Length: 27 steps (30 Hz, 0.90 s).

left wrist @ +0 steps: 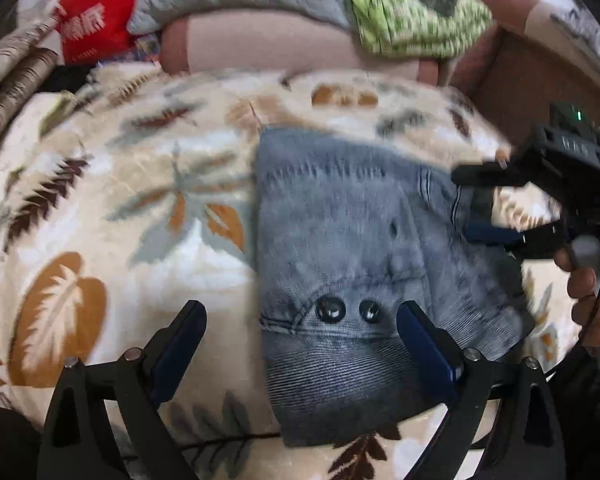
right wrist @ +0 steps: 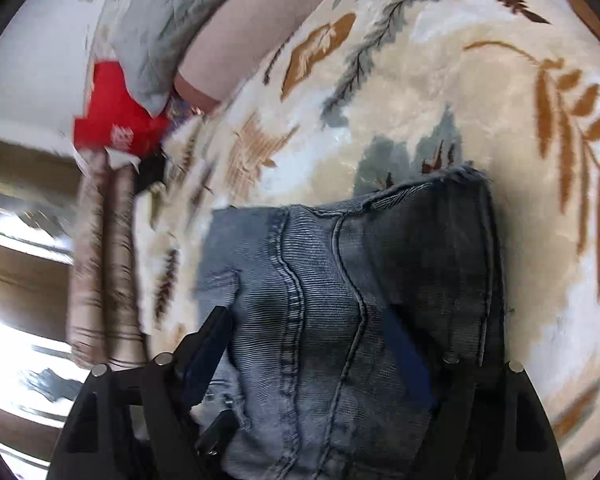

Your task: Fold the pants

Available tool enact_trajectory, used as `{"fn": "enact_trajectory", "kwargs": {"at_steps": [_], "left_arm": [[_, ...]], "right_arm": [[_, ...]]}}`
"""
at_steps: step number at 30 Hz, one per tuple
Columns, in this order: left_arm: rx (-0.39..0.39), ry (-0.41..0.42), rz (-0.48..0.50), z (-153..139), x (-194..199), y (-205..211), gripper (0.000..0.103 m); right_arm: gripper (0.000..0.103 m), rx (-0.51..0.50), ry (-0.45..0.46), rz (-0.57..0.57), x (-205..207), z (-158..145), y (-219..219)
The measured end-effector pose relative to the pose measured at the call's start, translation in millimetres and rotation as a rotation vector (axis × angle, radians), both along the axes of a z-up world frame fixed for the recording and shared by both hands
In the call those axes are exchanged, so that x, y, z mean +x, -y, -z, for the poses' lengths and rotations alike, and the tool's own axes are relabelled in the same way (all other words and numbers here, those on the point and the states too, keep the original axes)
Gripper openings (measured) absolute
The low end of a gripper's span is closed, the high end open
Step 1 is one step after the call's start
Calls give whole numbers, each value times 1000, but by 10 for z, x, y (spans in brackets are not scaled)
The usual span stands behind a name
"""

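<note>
Left cam: the jeans (left wrist: 352,280) lay folded into a thick block on the leafy blanket (left wrist: 100,200), a bit right of the middle. The left claw (left wrist: 300,344) was wide open w/ nothing in it, one finger over the blanket, the other over the jeans near two dark buttons (left wrist: 348,311). The right claw (left wrist: 476,204) was at the far right edge of the jeans, open too. Right cam: the right claw (right wrist: 312,344) hung just over the jeans (right wrist: 340,300), jaws wide, not pinching the cloth as far as I could see. Jeans looked soft but thick & kinda heavy, not slippery. Best grab: a folded edge or corner, all layers together.
</note>
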State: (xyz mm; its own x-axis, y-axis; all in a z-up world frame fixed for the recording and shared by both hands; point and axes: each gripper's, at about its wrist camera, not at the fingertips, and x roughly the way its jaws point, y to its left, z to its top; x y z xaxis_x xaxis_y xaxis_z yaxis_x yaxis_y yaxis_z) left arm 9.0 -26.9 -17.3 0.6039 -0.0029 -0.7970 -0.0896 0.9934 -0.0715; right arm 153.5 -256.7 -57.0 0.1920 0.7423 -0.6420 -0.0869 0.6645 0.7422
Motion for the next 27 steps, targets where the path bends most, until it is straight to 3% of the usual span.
{"fn": "enact_trajectory", "kwargs": {"at_steps": [3, 5, 7, 9, 10, 12, 15, 18, 20, 23, 27], "left_arm": [[3, 44, 1, -117, -102, -9, 97], [52, -21, 11, 38, -81, 42, 97], [65, -71, 18, 236, -60, 73, 97], [33, -71, 2, 233, -64, 45, 97], [29, -71, 0, 194, -63, 40, 97], [23, -31, -1, 68, -109, 27, 97], [3, 23, -10, -43, -127, 9, 97], [49, -86, 20, 263, -40, 86, 97], [-2, -54, 0, 277, -69, 22, 97], [-1, -54, 16, 283, -50, 12, 97], [7, -45, 17, 290, -62, 18, 97]], "right_arm": [[80, 14, 56, -21, -170, -247, 71], [81, 85, 71, -38, -337, -346, 130], [82, 122, 52, -34, -493, -240, 167], [83, 45, -12, -52, -566, 35, 141], [82, 81, -8, -29, -606, 163, 182], [82, 116, -19, -5, -622, 86, 263], [82, 54, 22, -12, -633, -122, 283], [83, 36, -12, -47, -687, 12, 240], [82, 23, -12, -48, -679, 52, 244], [82, -71, 17, -71, -565, -222, 110], [82, -73, 125, -140, -235, -706, -247]]}}
